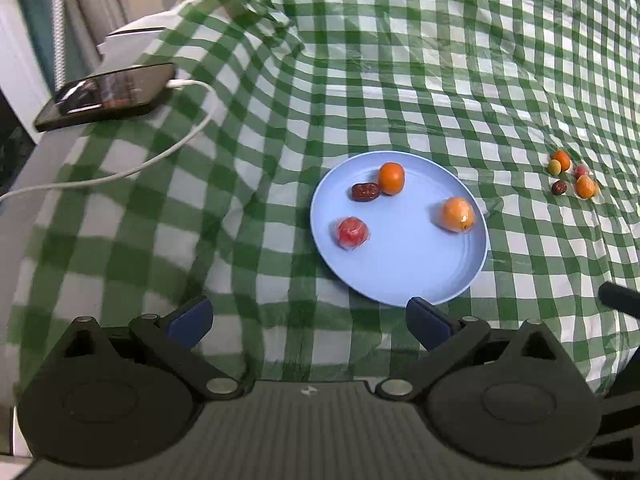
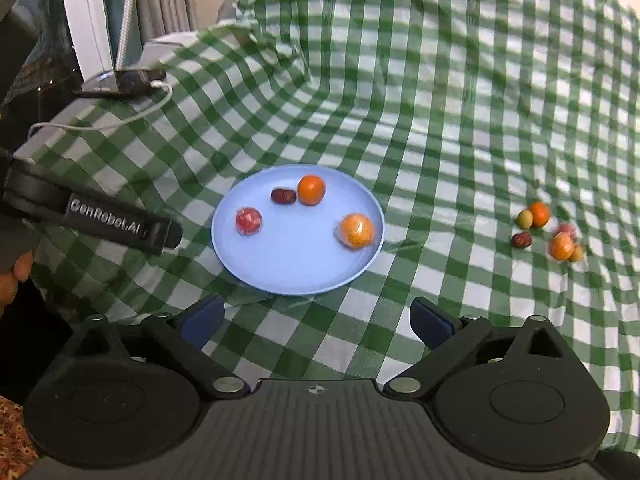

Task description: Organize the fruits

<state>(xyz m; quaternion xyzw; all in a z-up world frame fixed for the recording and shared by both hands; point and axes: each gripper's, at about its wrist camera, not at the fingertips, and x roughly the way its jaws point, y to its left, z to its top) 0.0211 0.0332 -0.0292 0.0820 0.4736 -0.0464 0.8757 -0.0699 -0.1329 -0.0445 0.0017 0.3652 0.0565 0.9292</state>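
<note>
Both hand-held grippers are hanging wide open, nothing between the pads: left hand-held gripper (image 1: 310, 322), right hand-held gripper (image 2: 316, 320), each sitting just short of the plate. Blue plate (image 1: 400, 272) is lying on the green-checked cloth (image 1: 280, 160) and is carrying four fruits: wrapped red one (image 1: 352, 233) on the near left, wrapped orange one (image 1: 458, 214) on the right, dark date (image 1: 365, 191) touching a bare orange fruit (image 1: 391, 178) at the far side. Loose cluster (image 2: 546, 232) of small fruits is sitting on the cloth well right of the plate: orange, green, dark and wrapped pieces, blurred. Phone (image 1: 106, 96) with white cable (image 1: 160, 156) is lying at the far left. Right view is also showing the left tool's body and a thumb (image 2: 20, 268) at the left edge.
</note>
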